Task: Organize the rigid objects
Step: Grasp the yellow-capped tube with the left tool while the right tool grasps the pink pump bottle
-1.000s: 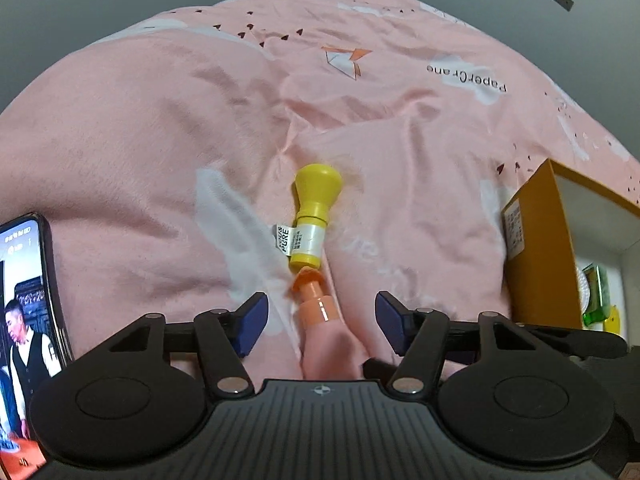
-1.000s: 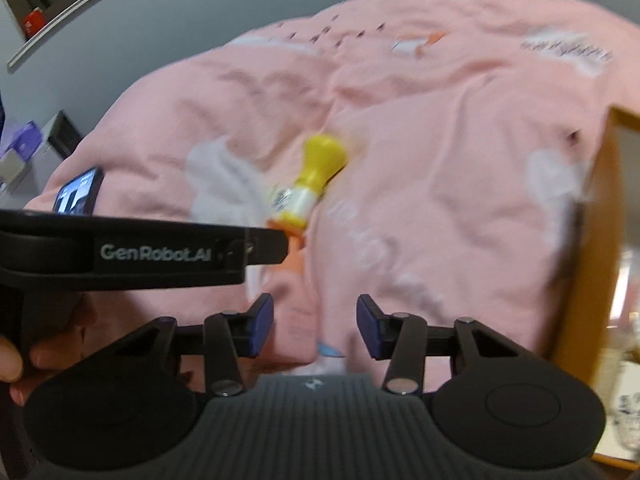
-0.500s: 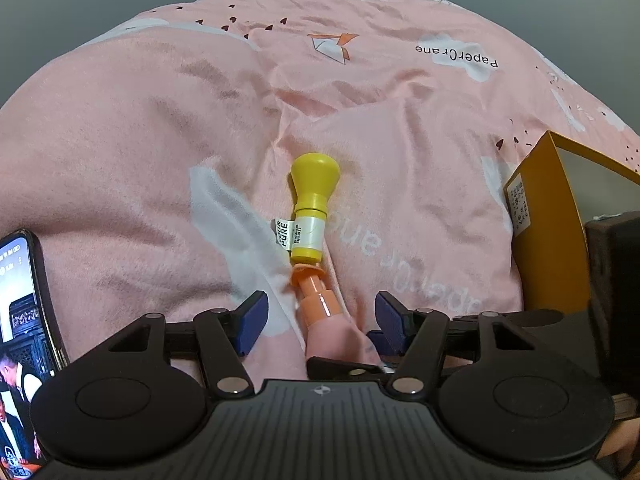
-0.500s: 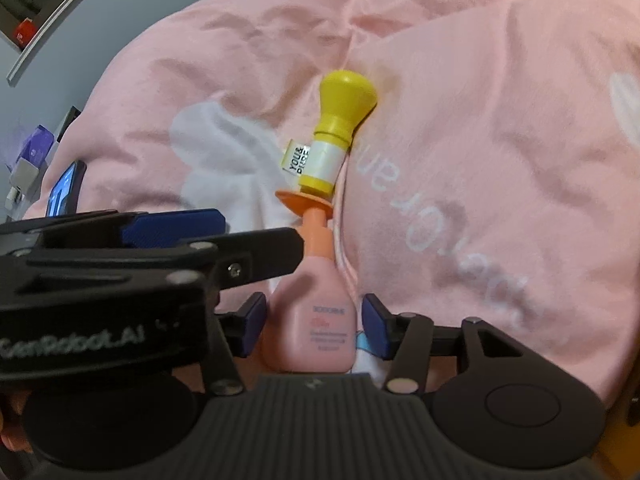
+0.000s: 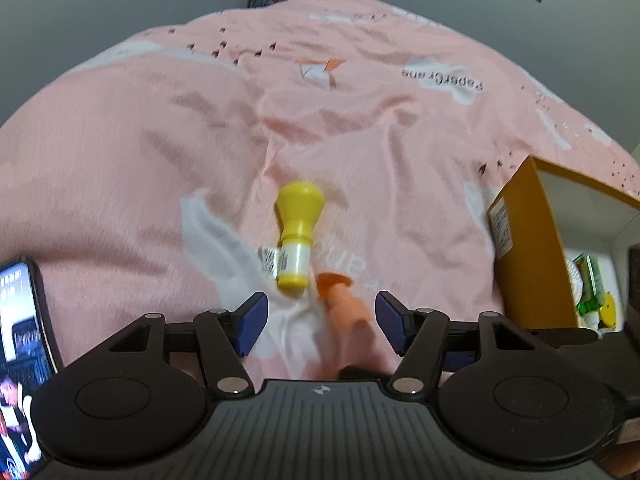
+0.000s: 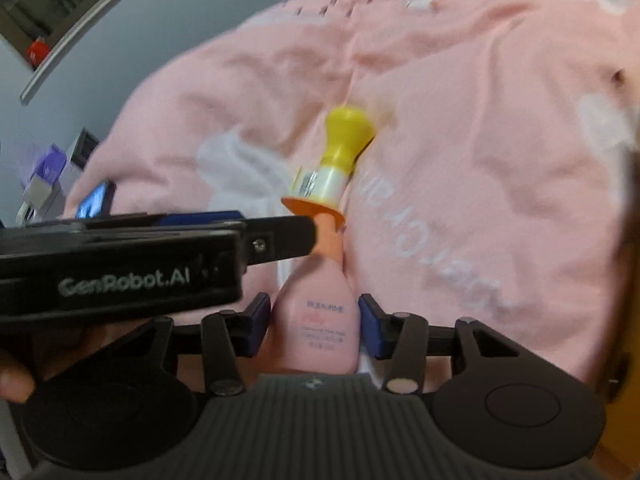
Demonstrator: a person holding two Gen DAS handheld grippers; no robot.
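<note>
Black smartphone (image 5: 24, 344) lies left on the pink quilt (image 5: 120, 168). The left gripper (image 5: 318, 320) is spread, holding nothing. The right gripper (image 6: 316, 326) clasps the pink plastic bottle (image 6: 316, 320), below the yellow-capped bottle (image 6: 336, 156). An orange cardboard box (image 5: 524, 248) stands right.

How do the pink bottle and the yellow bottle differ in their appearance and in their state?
The pink bottle has an orange top and a wide flat body; the yellow bottle has a bulbous yellow cap and a white label band. The pink bottle sits between the right gripper's jaws; the yellow bottle lies free. Both lie on the pink blanket.
</note>
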